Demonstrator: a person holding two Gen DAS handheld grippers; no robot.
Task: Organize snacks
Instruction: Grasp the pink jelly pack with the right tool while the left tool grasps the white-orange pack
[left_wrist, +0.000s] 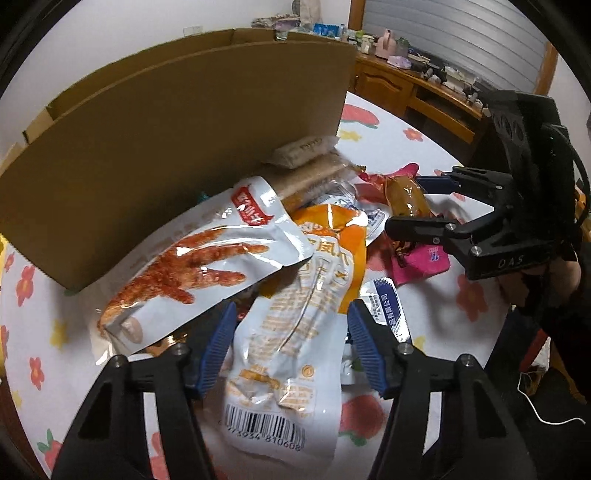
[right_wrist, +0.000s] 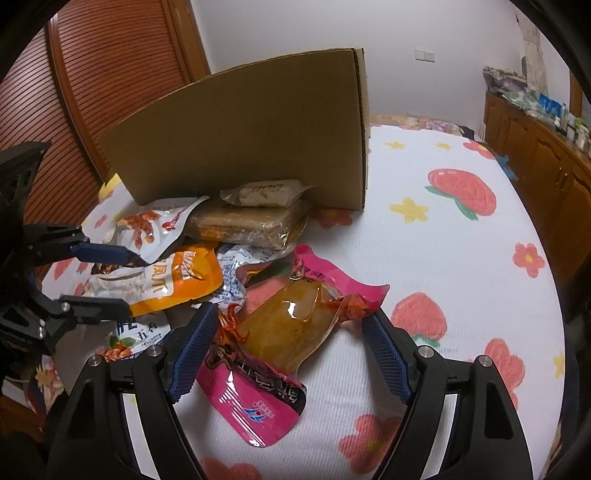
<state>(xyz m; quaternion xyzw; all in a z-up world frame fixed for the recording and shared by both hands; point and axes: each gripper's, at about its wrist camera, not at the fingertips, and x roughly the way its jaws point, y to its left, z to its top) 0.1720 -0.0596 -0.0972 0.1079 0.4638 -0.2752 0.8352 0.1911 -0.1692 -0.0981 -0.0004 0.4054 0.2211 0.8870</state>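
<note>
Both grippers straddle light, slippery, crinkly pouches with fingers parted: left gripper (left_wrist: 291, 347) around orange-white pouch (left_wrist: 295, 332), right gripper (right_wrist: 288, 347) around pink pouch (right_wrist: 280, 332); grip mid-body.

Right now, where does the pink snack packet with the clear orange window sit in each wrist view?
Left wrist view: the pink packet lies right of centre, between the right gripper's fingers.
Right wrist view: the pink packet is low in the centre, between the open jaws, pads not pressing it.
Shared landmark: the cardboard box standing behind the snack pile.
</note>
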